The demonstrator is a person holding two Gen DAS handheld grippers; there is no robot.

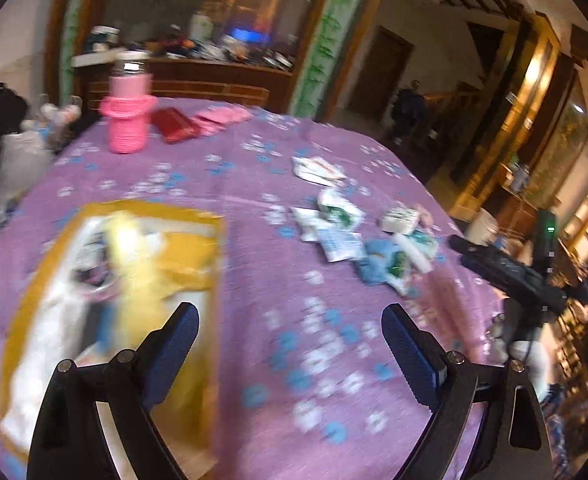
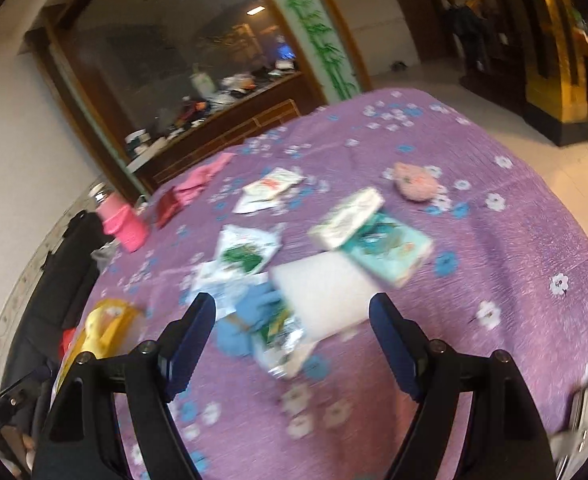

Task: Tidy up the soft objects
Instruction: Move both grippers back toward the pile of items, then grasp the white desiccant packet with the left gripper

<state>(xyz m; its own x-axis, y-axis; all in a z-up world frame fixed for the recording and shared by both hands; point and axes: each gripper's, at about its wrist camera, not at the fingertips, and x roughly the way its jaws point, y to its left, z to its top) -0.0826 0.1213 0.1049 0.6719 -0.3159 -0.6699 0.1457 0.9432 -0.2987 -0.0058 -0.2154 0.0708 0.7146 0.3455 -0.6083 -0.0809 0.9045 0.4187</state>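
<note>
— Left gripper point(image 1: 290, 332): jaws spread, nothing held, above the purple cloth point(image 1: 254, 280) beside the yellow box point(image 1: 190, 252).
— Right gripper point(image 2: 292, 320)?
— Jaws also apart, empty, over the white sponge point(image 2: 321, 292) and blue glove point(image 2: 250, 312) among scattered packets point(image 2: 250, 252).

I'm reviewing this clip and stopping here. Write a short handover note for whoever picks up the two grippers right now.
Left gripper: open, empty, above the purple tablecloth, beside the yellow box.
Right gripper: open, empty, over the pile of packets.
Job's things: the box already holds some blurred white and yellow items. Loose soft packs lie scattered mid-table: white pack, teal pack, green-printed packet, blue item, pink pouch.
Done: some items appear boxed.
Left: the scattered packs, probably into the box; nothing is gripped yet.
</note>
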